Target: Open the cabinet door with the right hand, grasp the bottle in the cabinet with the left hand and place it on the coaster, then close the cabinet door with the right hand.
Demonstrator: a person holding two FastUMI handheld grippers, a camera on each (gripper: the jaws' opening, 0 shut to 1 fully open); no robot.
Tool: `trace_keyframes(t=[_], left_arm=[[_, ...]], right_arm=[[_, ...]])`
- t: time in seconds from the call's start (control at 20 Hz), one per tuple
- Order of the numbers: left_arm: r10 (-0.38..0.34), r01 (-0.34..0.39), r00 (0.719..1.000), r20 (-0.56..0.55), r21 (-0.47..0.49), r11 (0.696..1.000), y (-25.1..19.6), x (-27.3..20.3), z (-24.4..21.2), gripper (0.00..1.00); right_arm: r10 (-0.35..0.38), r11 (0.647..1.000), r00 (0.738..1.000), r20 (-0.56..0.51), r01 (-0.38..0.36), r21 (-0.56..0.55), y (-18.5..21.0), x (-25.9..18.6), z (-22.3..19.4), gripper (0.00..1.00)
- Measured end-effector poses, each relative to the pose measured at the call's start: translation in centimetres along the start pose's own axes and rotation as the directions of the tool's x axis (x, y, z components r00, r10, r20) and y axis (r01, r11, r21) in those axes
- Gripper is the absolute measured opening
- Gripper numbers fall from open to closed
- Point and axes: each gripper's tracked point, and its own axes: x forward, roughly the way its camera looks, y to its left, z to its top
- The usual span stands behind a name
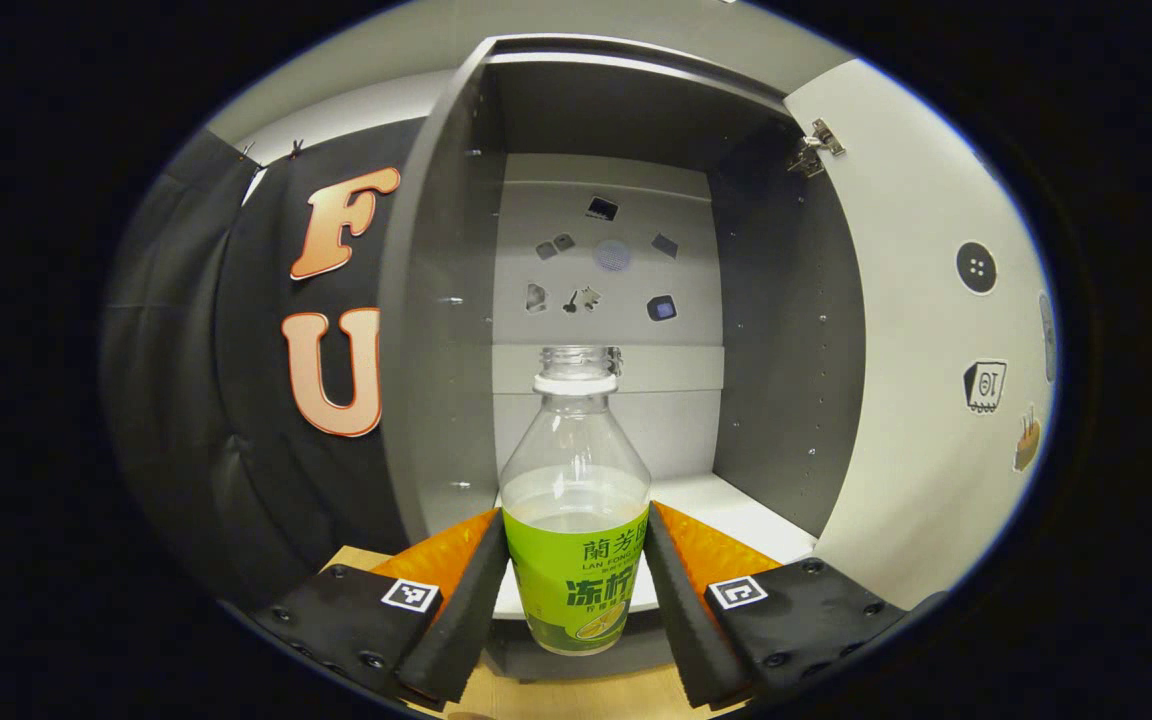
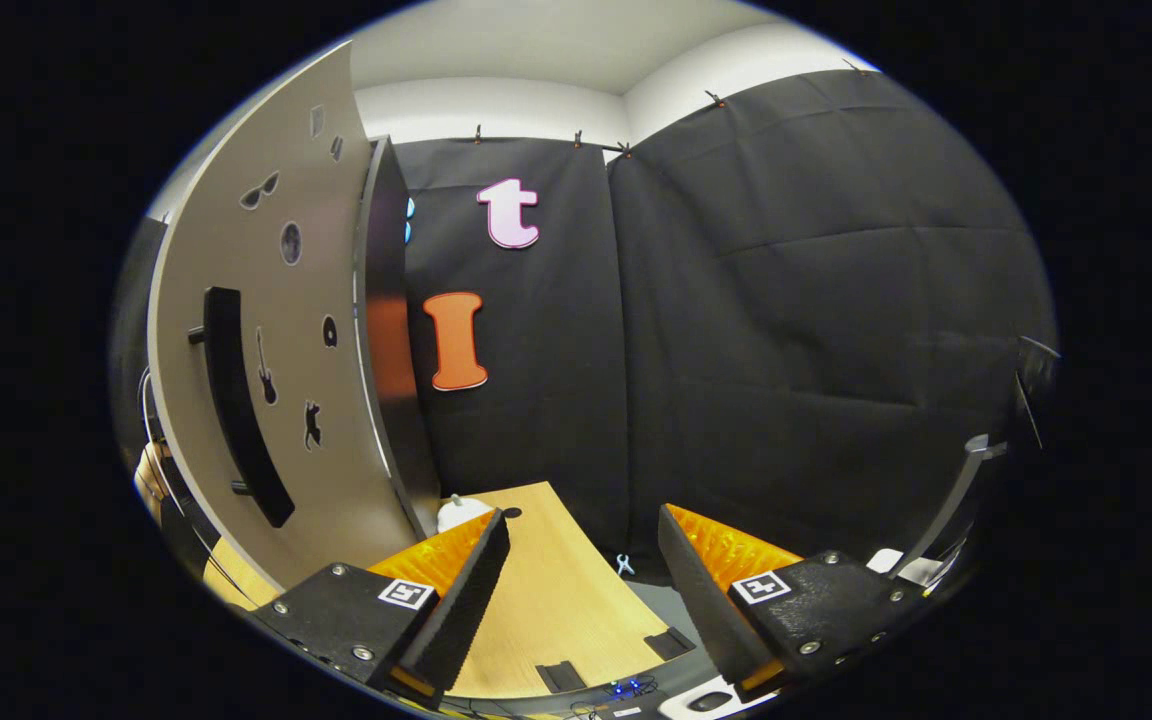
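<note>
Bottle (image 1: 576,510), uncapped, green label, part-filled: lower centre of left gripper view, clamped between both pads of left gripper (image 1: 576,585), at front edge of cabinet (image 1: 786,330) shelf. Cabinet door (image 1: 921,330) swung open, at right of frame. Right gripper (image 2: 581,590): lower centre of right gripper view, fingers spread, holding nothing, over wooden table (image 2: 546,600); door's black handle (image 2: 241,405) at left.

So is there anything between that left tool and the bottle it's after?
Nothing visible. The left tool already has the bottle between its fingers, pads against the green label on both sides. The cabinet door stands swung open, clear of it.
</note>
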Motion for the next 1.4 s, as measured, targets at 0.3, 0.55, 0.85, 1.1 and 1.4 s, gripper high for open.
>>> trace_keyframes(t=[0.3,0.55,0.85,1.1,1.4], left_arm=[[0.059,-0.058,0.998,-0.035,0.014,0.998,4.9,-5.5,-2.9,0.81],[0.102,-0.106,0.99,-0.1,-0.04,0.994,8.8,-8.9,-7.6,0.83],[0.157,-0.16,0.977,-0.146,-0.013,0.987,12.4,-10.6,-13.9,0.85],[0.145,-0.154,0.97,-0.196,-0.031,0.988,12.8,-10.9,-20.6,0.83],[0.145,-0.162,0.953,-0.266,-0.042,0.986,13.7,-9.7,-28.5,0.83]], right_arm=[[0.042,0.999,0.999,0.01,-0.042,0.002,1.4,-0.6,0.6,0.98],[0.062,0.998,0.998,0.002,-0.062,0.001,2.5,-0.6,0.4,0.98],[0.068,0.997,0.998,-0.002,-0.068,-0.02,3.2,-0.8,0.7,0.98],[0.053,0.998,0.999,-0.003,-0.053,-0.025,3.4,-1.2,0.7,0.98],[0.009,0.999,1.0,-0.014,-0.01,-0.04,3.0,-1.8,1.0,0.93]])
